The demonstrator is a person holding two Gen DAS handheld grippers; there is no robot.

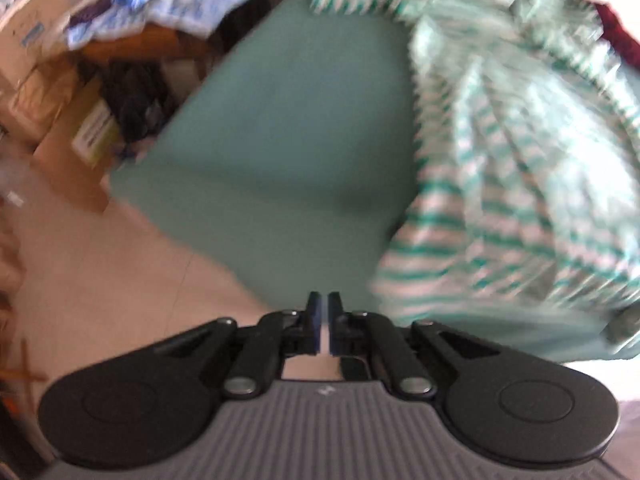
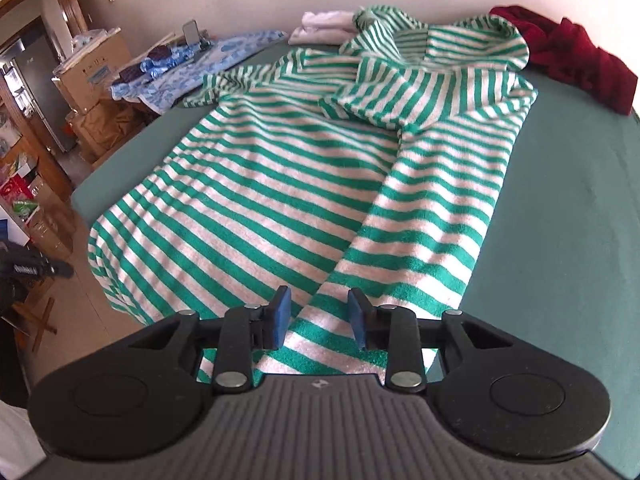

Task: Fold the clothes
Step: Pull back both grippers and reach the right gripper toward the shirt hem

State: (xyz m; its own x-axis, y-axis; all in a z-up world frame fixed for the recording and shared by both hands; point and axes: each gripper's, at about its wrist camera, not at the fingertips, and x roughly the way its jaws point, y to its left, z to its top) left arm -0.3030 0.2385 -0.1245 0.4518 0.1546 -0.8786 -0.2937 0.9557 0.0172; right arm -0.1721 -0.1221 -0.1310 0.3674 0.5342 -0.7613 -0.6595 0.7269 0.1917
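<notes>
Our right gripper [image 2: 319, 314], jaws apart, straddles the striped hoodie's [image 2: 280, 168] folded sleeve; hood points toward frame top. Our left gripper [image 1: 325, 322], jaws together, holds nothing.

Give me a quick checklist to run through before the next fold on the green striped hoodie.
1. Striped hoodie lying on the green surface: ok.
2. Right-side sleeve folded over the body: ok.
3. Left gripper shut and holding nothing: ok.
4. Right gripper open above the hem, pads not pressing cloth: ok.
5. Red garment apart from the hoodie: ok.
6. Left sleeve folded in: cannot tell.
</notes>
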